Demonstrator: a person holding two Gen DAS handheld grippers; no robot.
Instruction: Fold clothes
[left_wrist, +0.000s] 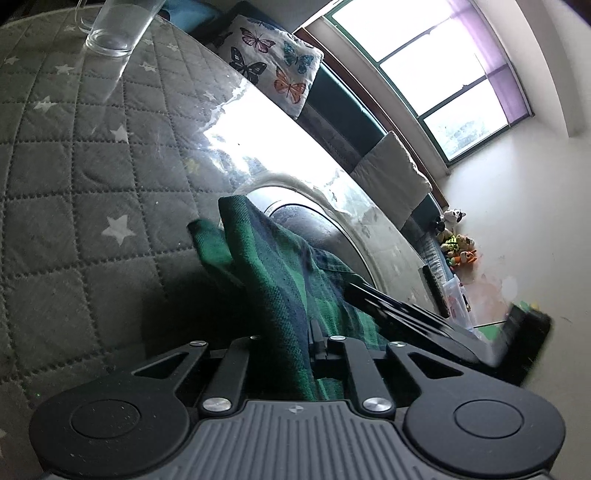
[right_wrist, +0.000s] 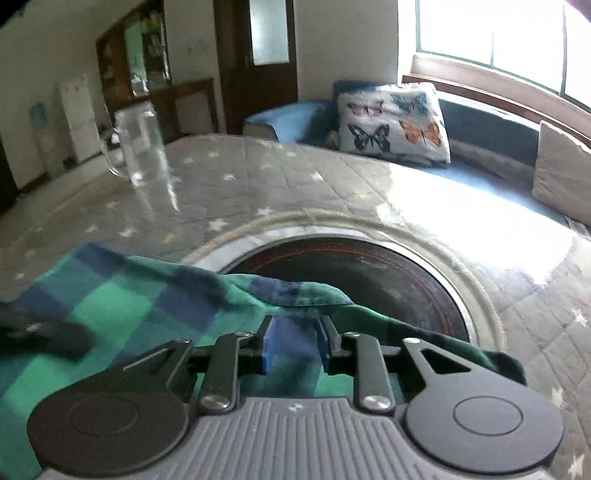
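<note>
Glass mug (right_wrist: 138, 142) standing far left on quilted bench (left_wrist: 74, 184). Left gripper (left_wrist: 291, 343): jaws nearly closed, pinching green plaid garment (left_wrist: 266, 266), cloth draping toward round dark inset (right_wrist: 388, 280). Right gripper (right_wrist: 294, 345): jaws standing partly open, garment lying between blue pads (right_wrist: 266, 347), unclamped. Butterfly cushion (right_wrist: 393, 122) sitting beyond bench edge.

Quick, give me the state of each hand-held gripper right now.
Left hand-held gripper: closed on the green plaid shirt.
Right hand-held gripper: jaws partly open, shirt fabric between the pads; cannot tell whether they grip it.
</note>
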